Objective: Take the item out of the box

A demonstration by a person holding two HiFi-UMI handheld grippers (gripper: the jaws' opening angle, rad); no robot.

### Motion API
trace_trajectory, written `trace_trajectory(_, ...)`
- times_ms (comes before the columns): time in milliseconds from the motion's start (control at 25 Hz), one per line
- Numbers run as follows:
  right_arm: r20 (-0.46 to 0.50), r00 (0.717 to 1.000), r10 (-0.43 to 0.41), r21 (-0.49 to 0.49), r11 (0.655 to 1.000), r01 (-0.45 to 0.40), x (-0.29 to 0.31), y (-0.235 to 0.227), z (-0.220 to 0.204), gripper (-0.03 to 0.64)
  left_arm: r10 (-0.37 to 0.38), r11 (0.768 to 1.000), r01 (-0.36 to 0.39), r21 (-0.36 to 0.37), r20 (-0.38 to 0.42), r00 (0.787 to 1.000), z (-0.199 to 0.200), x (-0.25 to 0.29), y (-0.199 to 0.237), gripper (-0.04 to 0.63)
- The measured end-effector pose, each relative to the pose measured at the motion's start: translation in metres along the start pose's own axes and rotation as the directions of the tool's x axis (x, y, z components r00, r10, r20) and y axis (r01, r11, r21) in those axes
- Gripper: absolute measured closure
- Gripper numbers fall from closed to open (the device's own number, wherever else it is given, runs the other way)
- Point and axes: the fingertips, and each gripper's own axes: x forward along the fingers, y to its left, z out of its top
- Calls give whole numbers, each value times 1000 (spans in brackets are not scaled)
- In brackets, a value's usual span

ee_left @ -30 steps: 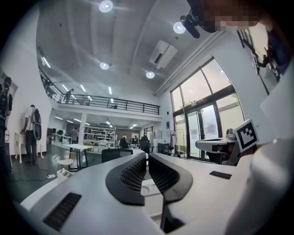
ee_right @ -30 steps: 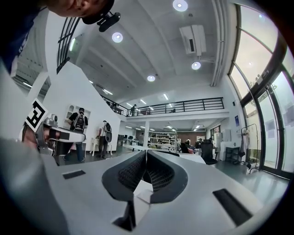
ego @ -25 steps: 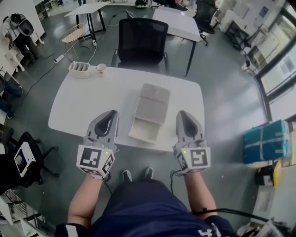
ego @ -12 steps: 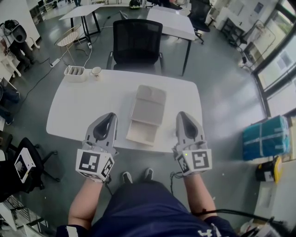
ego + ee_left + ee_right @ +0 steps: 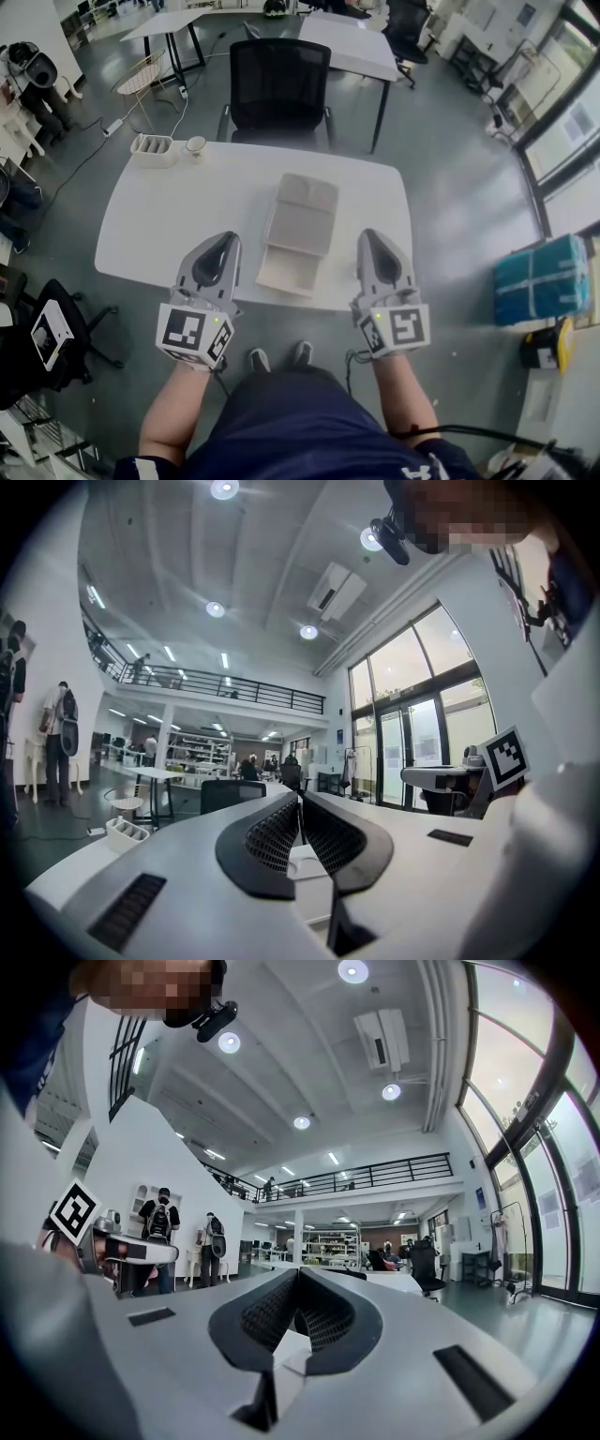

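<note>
A flat beige box [image 5: 300,230] lies in the middle of the white table [image 5: 169,225], its long side running away from me; I cannot tell what is in it. My left gripper [image 5: 221,246] hovers over the table's near edge, left of the box, with its jaws shut and nothing between them. My right gripper [image 5: 373,239] hangs level with it on the box's right, also shut and empty. In the left gripper view the black pads [image 5: 277,832] meet at the tip, and a pale part of the box [image 5: 309,866] shows below them. The right gripper's pads [image 5: 323,1316] meet too.
A black office chair [image 5: 279,84] stands behind the table. A white organiser tray [image 5: 150,148] and a cup [image 5: 195,145] sit at the far left corner. A blue package [image 5: 544,291] lies on the floor to the right. Another chair [image 5: 47,328] is at my left.
The head view has shifted a little. Both grippers stay at the near table edge on either side of the box, which has not moved.
</note>
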Motion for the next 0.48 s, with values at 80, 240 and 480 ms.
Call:
trace_trajectory(80,-2,1000,0,-5,1000,0,-1,0,0,598,-3,1000,3,-2,-1,1000,0,1,-1,554)
trace_trajectory(240,1,1000,3,-13,1000,-3,-3,1,1,598,-7,1000,7,-1,-2,1000,0,1,-3,554)
trace_trajectory(480,2,1000,8,-22,1000,-8,-5,0,0,598,-8,1000,8,1,-7,1000,-2,1,-6,554)
